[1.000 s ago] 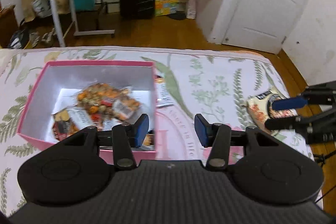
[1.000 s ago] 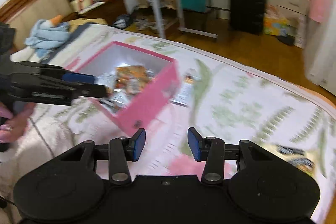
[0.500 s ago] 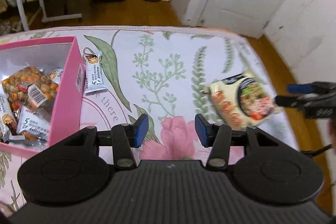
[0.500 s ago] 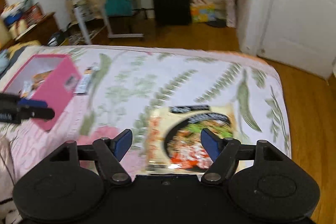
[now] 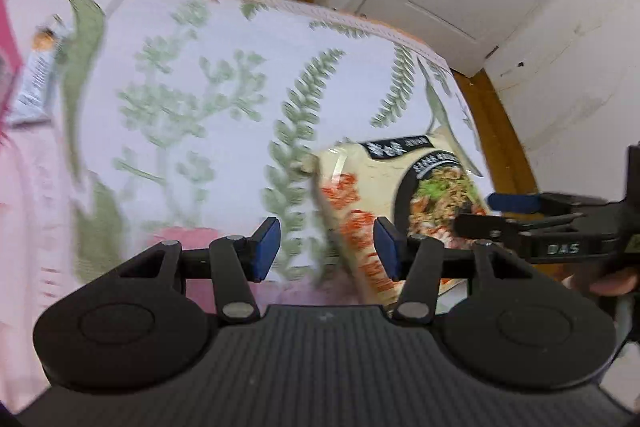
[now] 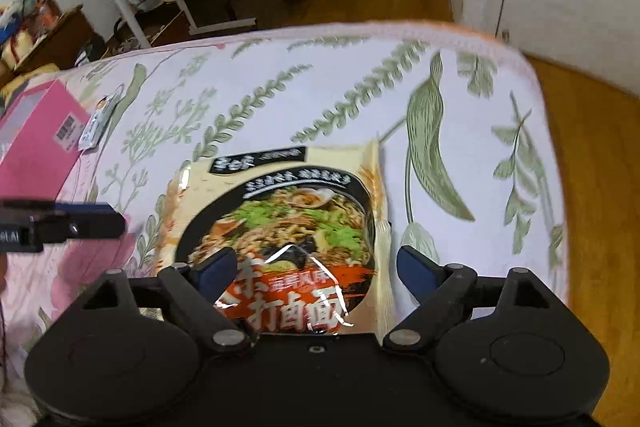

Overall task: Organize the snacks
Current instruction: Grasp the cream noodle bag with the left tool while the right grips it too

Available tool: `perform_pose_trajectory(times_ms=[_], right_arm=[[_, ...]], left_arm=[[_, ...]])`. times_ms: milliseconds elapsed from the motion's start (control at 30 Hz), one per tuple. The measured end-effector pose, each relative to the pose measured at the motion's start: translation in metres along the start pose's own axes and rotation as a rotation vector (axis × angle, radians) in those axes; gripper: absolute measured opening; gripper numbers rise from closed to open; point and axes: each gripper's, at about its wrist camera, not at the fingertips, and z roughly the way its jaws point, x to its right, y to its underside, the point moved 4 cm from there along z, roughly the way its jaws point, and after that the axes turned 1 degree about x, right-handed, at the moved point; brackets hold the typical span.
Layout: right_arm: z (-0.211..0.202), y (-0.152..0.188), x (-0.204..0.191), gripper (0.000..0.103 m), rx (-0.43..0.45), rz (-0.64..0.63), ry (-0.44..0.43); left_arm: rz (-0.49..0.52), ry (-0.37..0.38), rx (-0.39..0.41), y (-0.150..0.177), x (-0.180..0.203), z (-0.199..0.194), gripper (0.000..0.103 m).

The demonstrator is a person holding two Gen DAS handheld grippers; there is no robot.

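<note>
On the bed with the white, leaf-printed cover [image 6: 280, 79] lie two loose snacks. One is a large cream-coloured plastic packet of instant noodles with a picture of a black bowl [image 6: 288, 219], lying flat near the corner of the bed. The other is one small white wrapped snack bar [image 6: 96, 125], well apart from the packet, lying just beside the one pink cardboard box [image 6: 36, 143] at the far left edge. What the box holds cannot be seen from here.

Two grippers are in view. The right gripper [image 6: 316, 269] hangs over the near end of the noodle packet, and its jaws are opening, already wide. The packet lies below and between the blue pads [image 6: 416, 269], and the pads do not press on it. The left gripper [image 5: 326, 247] stands partly open with nothing between its jaws; its right pad is in front of the left edge of the noodle packet [image 5: 360, 195], but whether it touches the packet I cannot tell. A bit of a hand [image 5: 612, 281] shows behind the right gripper in the left wrist view.
</note>
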Motion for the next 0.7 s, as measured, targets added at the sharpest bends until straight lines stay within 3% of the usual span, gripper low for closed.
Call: perform_pose_trajectory(times_ms=[100,133,200,333,400,500,700], right_arm=[[0.016,0.002,0.015,0.094,-0.062,0.086,-0.066],[0.018,0.003,0.019,0.095,-0.063,0.118,-0.084],[0.019,0.004,0.022,0.095,-0.065,0.138,-0.104],[0.018,0.007,0.013,0.092,-0.066,0.073,-0.121],[0.014,0.007,0.007,0.082,-0.063,0.053,-0.144],[0.009,0.008,-0.004,0.078,-0.079,0.026,-0.137],[-0.004,0.021,-0.038,0.08,-0.148,-0.025,-0.105]], left_arm=[[-0.026,0.024,-0.064,0.004,0.008,0.024,0.052],[-0.012,0.007,-0.08,0.006,0.011,0.03,0.057],[0.006,-0.003,-0.054,0.007,0.015,0.036,0.062],[-0.076,0.092,-0.104,0.005,0.011,0.047,0.059],[-0.076,0.113,-0.116,0.003,0.013,0.048,0.053],[-0.046,0.122,-0.128,0.005,0.018,0.042,0.051],[0.014,0.11,-0.197,0.014,0.016,0.02,0.052]])
